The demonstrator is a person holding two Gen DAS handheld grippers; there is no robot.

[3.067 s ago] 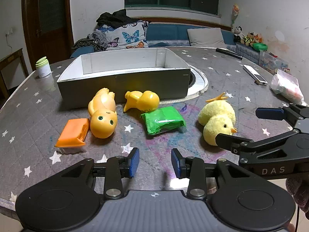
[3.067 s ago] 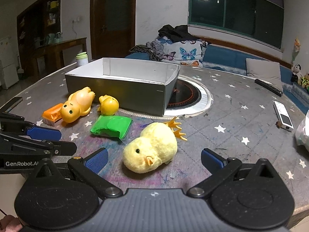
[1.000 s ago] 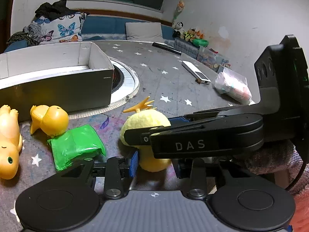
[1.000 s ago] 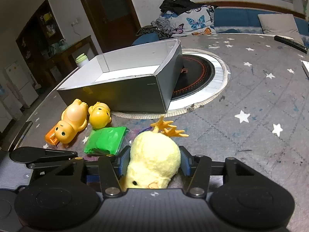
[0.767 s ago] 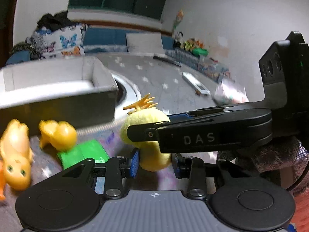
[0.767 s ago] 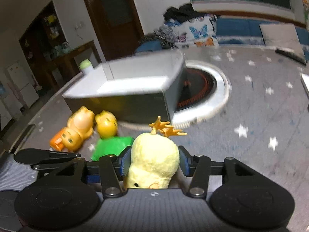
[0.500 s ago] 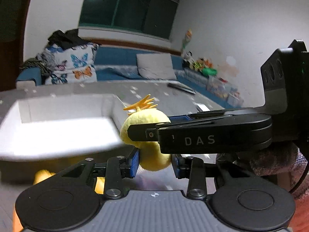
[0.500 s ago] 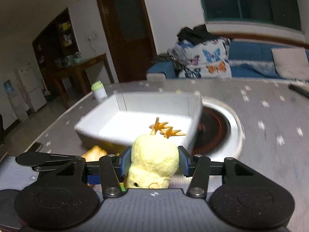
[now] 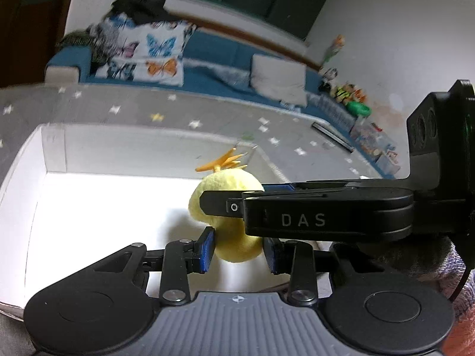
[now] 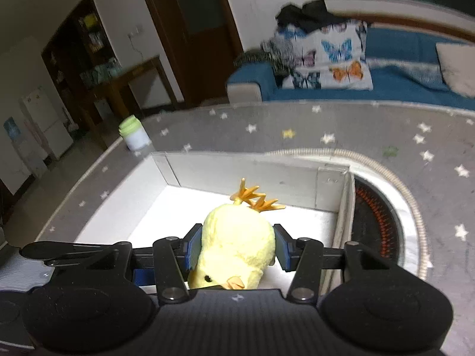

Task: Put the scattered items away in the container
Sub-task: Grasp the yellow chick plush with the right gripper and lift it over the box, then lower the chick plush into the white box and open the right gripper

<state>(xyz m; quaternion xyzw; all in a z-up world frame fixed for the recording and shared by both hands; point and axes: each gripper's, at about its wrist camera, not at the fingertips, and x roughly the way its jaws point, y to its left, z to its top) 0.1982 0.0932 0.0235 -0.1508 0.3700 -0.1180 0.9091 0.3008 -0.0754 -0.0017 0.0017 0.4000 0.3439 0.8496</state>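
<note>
Tabletop in grey cloth printed with white stars, bearing an open white-lined box. Right gripper is clenched on the yellow plush chick, held above the box interior, orange feet toward 12 o'clock. Left gripper has blue pads flanking the chick's lower end; contact cannot be told. A round burner ring lies at 3 o'clock of the box, a green-capped jar at 10 o'clock. Blue sofa with butterfly cushions lines the far wall; a dark wooden door stands at 11 o'clock.
</note>
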